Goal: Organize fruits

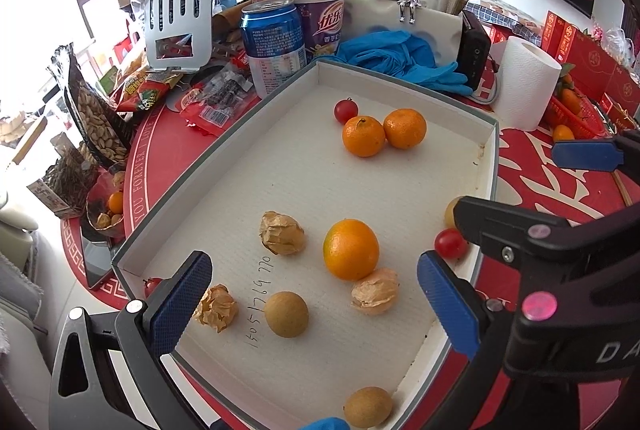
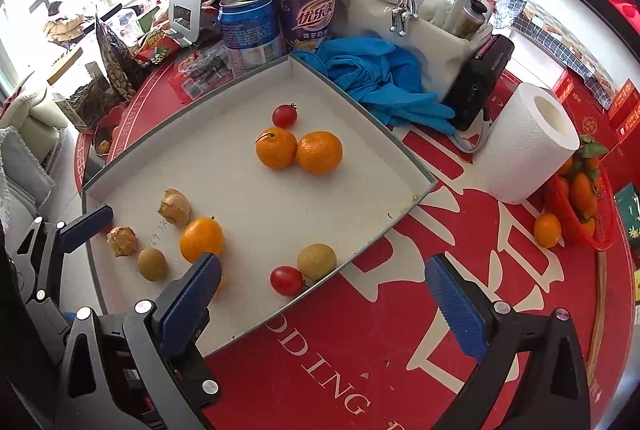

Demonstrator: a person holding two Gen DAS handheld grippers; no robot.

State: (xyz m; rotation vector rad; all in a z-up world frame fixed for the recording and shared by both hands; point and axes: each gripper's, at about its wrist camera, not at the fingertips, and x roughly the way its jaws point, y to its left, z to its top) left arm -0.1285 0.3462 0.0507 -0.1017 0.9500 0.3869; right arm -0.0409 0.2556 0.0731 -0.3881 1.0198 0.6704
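Note:
A shallow white tray (image 1: 490, 150) (image 2: 360, 102) on the red tablecloth holds the fruit. Two mandarins (image 1: 364, 136) (image 2: 319, 152) and a cherry tomato (image 1: 346, 111) lie at its far side. My left gripper (image 1: 316, 304) is open above the near part, with an orange (image 1: 351, 249), a brown longan (image 1: 286, 314) and papery physalis (image 1: 374, 290) between its fingers, none of them held. My right gripper (image 2: 324, 306) is open over the tray's near edge, with nothing in it. A cherry tomato (image 2: 286, 280) and a longan (image 2: 317, 261) sit just ahead of it.
Past the tray stand a blue can (image 2: 248, 30), a purple cup (image 2: 306, 6), blue gloves (image 2: 376, 78) and a black device (image 2: 480, 86). To the right are a paper roll (image 2: 528, 146), a red basket (image 2: 600, 230) of mandarins and a loose mandarin (image 2: 547, 229).

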